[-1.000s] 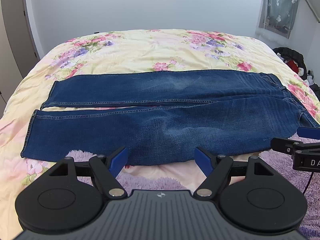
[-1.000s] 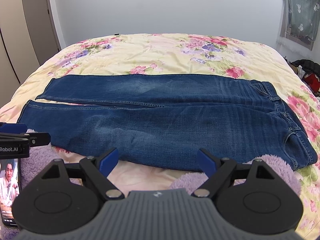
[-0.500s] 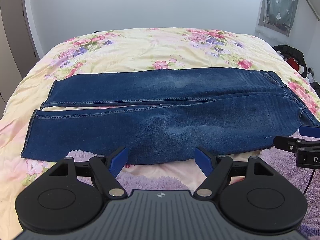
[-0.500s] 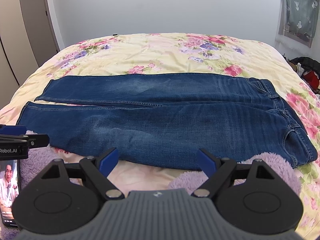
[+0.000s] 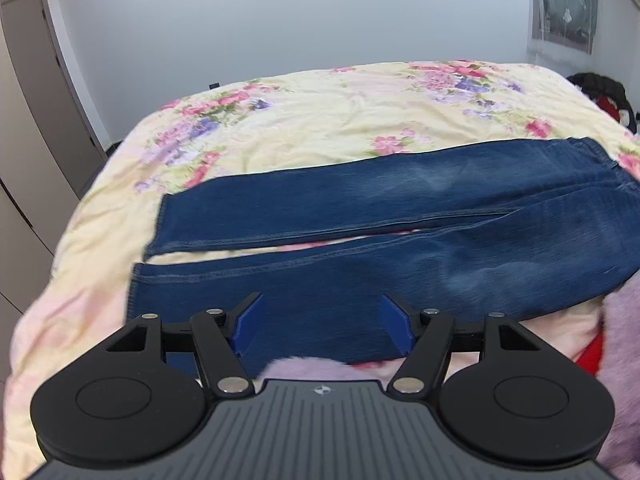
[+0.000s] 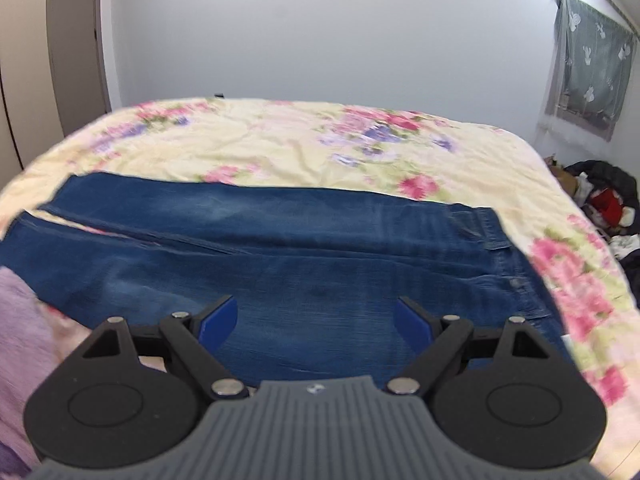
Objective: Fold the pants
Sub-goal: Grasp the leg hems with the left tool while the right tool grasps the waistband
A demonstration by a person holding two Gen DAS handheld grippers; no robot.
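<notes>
Through the left wrist camera I see my left gripper (image 5: pixel 322 330) with its blue pads (image 5: pixel 249 322) set wide apart, the jaws having just been closing a little, with nothing pressed between them and the near leg of the jeans (image 5: pixel 360 248) showing in the gap. The jeans lie flat across the floral bed (image 5: pixel 340 112), leg hems to the left and waist off to the right, the two legs slightly parted. A fuzzy purple blanket (image 5: pixel 624 320) sits at the near right, and a dark clothes pile (image 5: pixel 600 88) lies beyond the bed's far right edge.
</notes>
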